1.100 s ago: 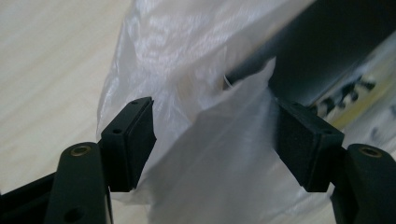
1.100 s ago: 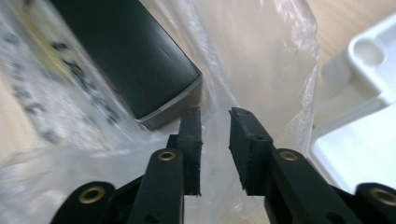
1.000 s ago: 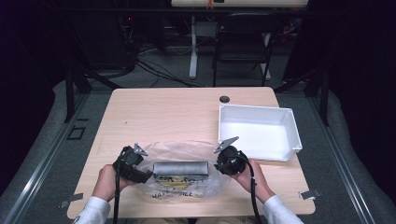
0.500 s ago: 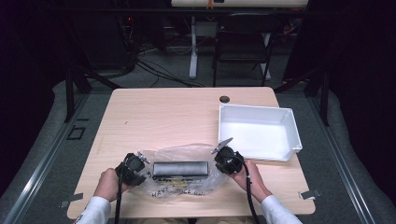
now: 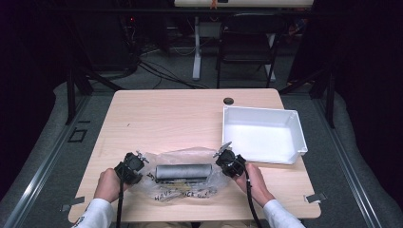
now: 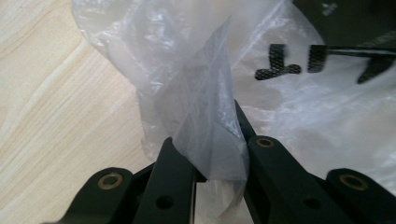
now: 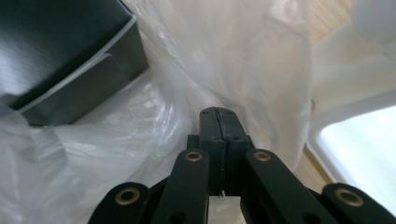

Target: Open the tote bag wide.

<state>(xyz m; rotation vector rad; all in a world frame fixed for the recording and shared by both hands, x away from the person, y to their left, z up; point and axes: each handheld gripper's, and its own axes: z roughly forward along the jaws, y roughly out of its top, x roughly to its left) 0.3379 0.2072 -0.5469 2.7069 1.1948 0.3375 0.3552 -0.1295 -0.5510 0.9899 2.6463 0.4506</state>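
Note:
A clear plastic bag (image 5: 185, 192) with black print lies near the table's front edge, with a long dark box (image 5: 183, 171) inside it. My left gripper (image 5: 141, 166) is at the bag's left edge. In the left gripper view its jaws (image 6: 210, 135) stand a little apart, open, and a raised fold of the bag (image 6: 201, 93) sits between them. My right gripper (image 5: 220, 159) is at the bag's right edge. It (image 7: 219, 114) is shut with the pads pressed together on the bag film (image 7: 243, 51). The box (image 7: 56, 51) lies just beyond it to the left.
A white tray (image 5: 261, 110) stands at the right of the wooden table (image 5: 166, 118), close beside my right gripper, and its rim (image 7: 345, 102) shows in the right gripper view. A small dark round cap (image 5: 228, 100) sits near the far edge. A chair and cables lie beyond the table.
My left gripper has shifted slightly along the bag's left edge, and the bag has bunched a little there. The right gripper has hardly moved.

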